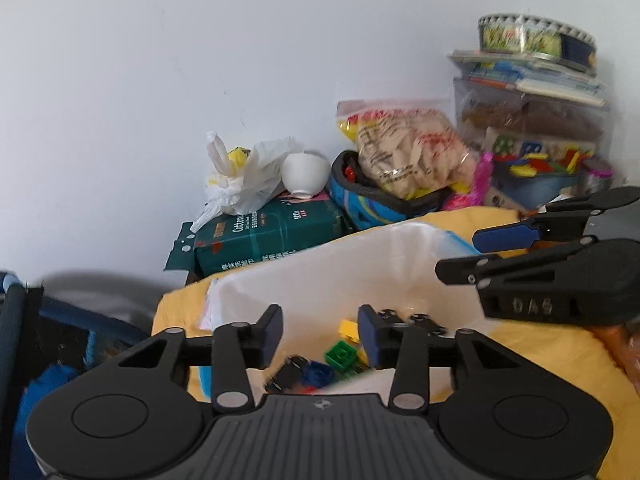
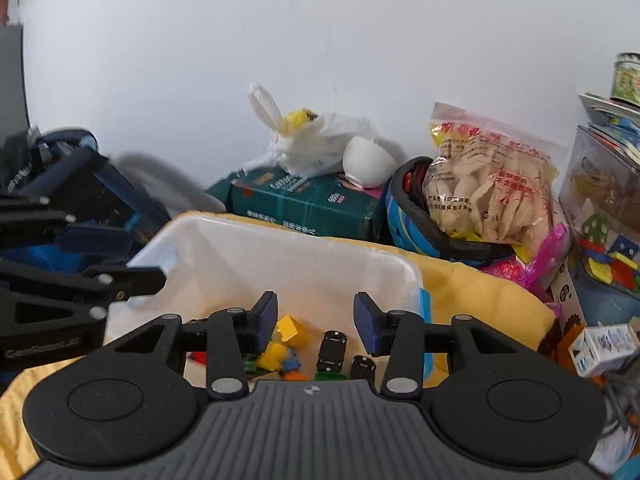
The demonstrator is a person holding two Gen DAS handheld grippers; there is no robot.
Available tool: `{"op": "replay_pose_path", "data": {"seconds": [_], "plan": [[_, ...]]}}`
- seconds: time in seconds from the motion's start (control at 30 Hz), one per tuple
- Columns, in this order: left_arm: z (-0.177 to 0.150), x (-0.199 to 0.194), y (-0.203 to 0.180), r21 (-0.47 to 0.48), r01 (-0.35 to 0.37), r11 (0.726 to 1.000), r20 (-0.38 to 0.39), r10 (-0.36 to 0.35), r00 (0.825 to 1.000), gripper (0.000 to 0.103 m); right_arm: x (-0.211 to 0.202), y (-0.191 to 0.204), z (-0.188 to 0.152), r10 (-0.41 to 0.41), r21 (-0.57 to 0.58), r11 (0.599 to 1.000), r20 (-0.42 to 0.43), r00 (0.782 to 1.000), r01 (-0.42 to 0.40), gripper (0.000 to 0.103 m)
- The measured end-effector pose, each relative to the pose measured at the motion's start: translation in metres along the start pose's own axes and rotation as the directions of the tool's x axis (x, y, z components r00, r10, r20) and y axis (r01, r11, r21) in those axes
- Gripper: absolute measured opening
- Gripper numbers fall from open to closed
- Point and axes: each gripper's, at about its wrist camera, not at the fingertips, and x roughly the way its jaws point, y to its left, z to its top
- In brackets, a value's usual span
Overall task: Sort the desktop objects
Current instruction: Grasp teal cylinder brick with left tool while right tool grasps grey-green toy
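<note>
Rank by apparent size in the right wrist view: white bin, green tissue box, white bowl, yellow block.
1. white bin
2. green tissue box
3. white bowl
4. yellow block

The block lies nearer the camera, yet looks smallest.

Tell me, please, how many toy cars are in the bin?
2 visible: one black car mid-bin and another just right of it, both near the front of the bin. The gripper body may hide others.

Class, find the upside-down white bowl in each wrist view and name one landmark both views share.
Left wrist view: white bowl, centre, on the green box, left of the snack bag.
Right wrist view: white bowl, right of centre, on the same box.
Shared landmark: snack bag.
</note>
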Motion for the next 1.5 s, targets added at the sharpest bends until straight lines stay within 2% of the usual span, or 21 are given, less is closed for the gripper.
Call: {"op": "replay_pose_path", "data": {"seconds": [0.13, 0.23, 0.33, 0.43, 0.5, 0.53, 0.63, 0.77, 0.83, 0.93, 1.0, 1.13, 1.37, 1.47, 1.5], "plan": [[-0.038, -0.026, -0.023, 0.059, -0.022, 0.998, -0.014, 0.023, 1.000, 0.050, -0.036, 0.000, -0.026, 0.020, -0.009, 1.000, 0.066, 0.998, -0.019, 0.045], [-0.068, -0.037, -0.043, 0.075, 0.011, 0.997, -0.051, -0.007, 0.999, 0.050, -0.056, 0.007, -0.052, 0.023, -0.052, 0.998, 0.067, 0.997, -0.019, 0.045], [-0.098, -0.030, -0.062, 0.093, 0.036, 0.995, -0.163, -0.020, 0.986, 0.053, -0.059, 0.014, -0.081, 0.036, -0.095, 0.995, 0.003, 0.999, -0.035, 0.044], [-0.133, -0.013, -0.076, 0.083, 0.068, 0.994, -0.286, -0.041, 0.957, 0.053, -0.054, 0.018, -0.110, 0.036, -0.106, 0.993, -0.078, 0.996, -0.045, 0.044], [-0.145, -0.003, -0.079, 0.082, 0.065, 0.994, -0.303, -0.037, 0.952, 0.052, -0.047, 0.017, -0.124, 0.038, -0.083, 0.995, -0.132, 0.990, -0.050, 0.044], [-0.149, 0.002, -0.078, 0.078, 0.060, 0.995, -0.304, -0.034, 0.952, 0.048, -0.045, 0.017, -0.129, 0.045, -0.070, 0.996, -0.153, 0.987, -0.056, 0.044], [-0.154, 0.018, -0.071, 0.042, 0.022, 0.999, -0.325, -0.007, 0.946, 0.043, -0.048, 0.019, -0.142, 0.051, -0.059, 0.996, -0.186, 0.981, -0.063, 0.044], [-0.154, 0.035, -0.062, -0.003, 0.006, 1.000, -0.343, -0.007, 0.939, 0.043, -0.053, 0.031, -0.143, 0.070, -0.109, 0.990, -0.182, 0.981, -0.091, 0.044], [-0.158, 0.041, -0.058, -0.052, 0.023, 0.998, -0.354, -0.040, 0.934, 0.028, -0.049, 0.035, -0.144, 0.079, -0.133, 0.986, -0.182, 0.980, -0.105, 0.045], [-0.166, 0.030, -0.053, -0.134, 0.026, 0.991, -0.350, -0.072, 0.934, 0.027, -0.041, 0.042, -0.147, 0.080, -0.197, 0.974, -0.178, 0.981, -0.115, 0.045], [-0.171, 0.020, -0.055, -0.134, 0.035, 0.990, -0.354, -0.081, 0.932, 0.027, -0.029, 0.043, -0.149, 0.077, -0.242, 0.962, -0.191, 0.979, -0.123, 0.044], [-0.184, -0.004, -0.059, -0.139, 0.050, 0.989, -0.367, -0.098, 0.925, 0.027, 0.002, 0.038, -0.152, 0.091, -0.241, 0.958, -0.256, 0.963, -0.154, 0.044], [-0.203, -0.035, -0.068, -0.138, 0.072, 0.988, -0.391, -0.121, 0.912, 0.027, 0.026, 0.036, -0.147, 0.091, -0.264, 0.949, -0.284, 0.954, -0.170, 0.045], [-0.207, -0.040, -0.069, -0.137, 0.063, 0.989, -0.387, -0.112, 0.915, 0.027, 0.036, 0.037, -0.147, 0.103, -0.244, 0.948, -0.375, 0.921, -0.206, 0.030], [-0.207, -0.040, -0.068, -0.143, 0.062, 0.988, -0.385, -0.113, 0.916, 0.027, 0.034, 0.038, -0.147, 0.106, -0.236, 0.950, -0.376, 0.921, -0.206, 0.030]]}}
